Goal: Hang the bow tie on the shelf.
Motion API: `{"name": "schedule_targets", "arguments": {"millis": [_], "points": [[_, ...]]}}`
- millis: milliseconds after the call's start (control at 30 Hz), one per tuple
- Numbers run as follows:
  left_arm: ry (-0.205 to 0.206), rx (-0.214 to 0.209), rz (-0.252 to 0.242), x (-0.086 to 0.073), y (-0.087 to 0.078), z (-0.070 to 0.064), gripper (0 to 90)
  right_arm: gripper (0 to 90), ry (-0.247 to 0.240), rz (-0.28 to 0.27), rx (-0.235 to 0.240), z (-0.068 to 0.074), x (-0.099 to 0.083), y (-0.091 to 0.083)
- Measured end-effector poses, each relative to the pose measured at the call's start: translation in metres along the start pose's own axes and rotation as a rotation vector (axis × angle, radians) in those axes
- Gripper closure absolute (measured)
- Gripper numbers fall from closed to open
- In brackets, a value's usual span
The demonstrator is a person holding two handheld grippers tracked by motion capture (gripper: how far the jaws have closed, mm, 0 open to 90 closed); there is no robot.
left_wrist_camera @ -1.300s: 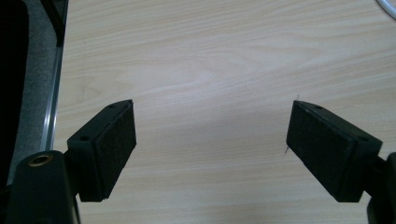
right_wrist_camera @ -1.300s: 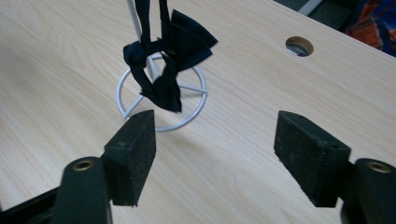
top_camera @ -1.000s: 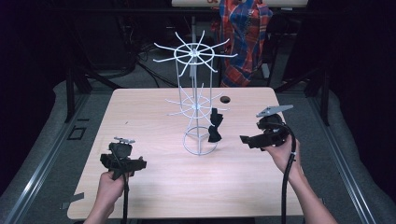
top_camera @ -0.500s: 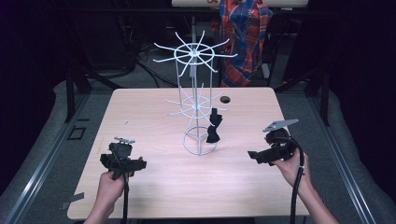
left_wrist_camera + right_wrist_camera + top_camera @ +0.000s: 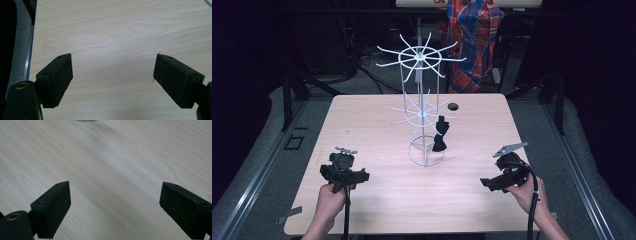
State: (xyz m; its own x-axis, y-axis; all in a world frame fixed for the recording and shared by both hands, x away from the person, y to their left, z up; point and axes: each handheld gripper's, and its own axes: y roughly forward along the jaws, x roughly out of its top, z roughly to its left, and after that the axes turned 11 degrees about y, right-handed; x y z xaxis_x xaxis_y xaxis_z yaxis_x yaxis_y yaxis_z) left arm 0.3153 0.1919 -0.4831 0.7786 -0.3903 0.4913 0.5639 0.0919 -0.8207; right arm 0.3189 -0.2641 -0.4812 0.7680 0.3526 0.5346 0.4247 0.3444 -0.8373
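Observation:
A white wire rack (image 5: 422, 107) with spoked hooks on two tiers stands at the middle of the wooden table (image 5: 372, 125). A black bow-shaped item (image 5: 441, 135) hangs from a lower hook on its right side. My left gripper (image 5: 343, 172) rests low over the front left of the table, open, with bare wood between its pads (image 5: 60, 77). At the front right my right gripper (image 5: 504, 177) is also open, its pads (image 5: 52, 205) wide apart over bare wood. Both grippers are well away from the rack.
A round dark hole (image 5: 453, 106) sits in the table behind the rack. A person in a plaid shirt (image 5: 474, 30) stands beyond the far edge. Dark stands and cables surround the table. Grey floor rails run along the left side.
My right gripper has pulled back from beside the rack toward the front right corner of the table and dropped lower. The left gripper has stayed put.

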Motion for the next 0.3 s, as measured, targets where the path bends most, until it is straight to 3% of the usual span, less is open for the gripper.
{"name": "schedule_targets", "arguments": {"millis": [67,167,300], "points": [[0.0,0.0,0.003,0.0,0.0,0.0,16.2,9.7,-0.002,0.011,0.001,0.001,0.0,0.003],[-0.002,-0.001,0.003,0.0,0.0,0.0,16.2,10.2,-0.043,0.051,-0.041,0.003,0.0,0.008],[0.001,0.001,0.003,0.0,0.0,0.0,16.2,11.7,-0.067,0.06,-0.07,0.006,0.002,0.011]]}}
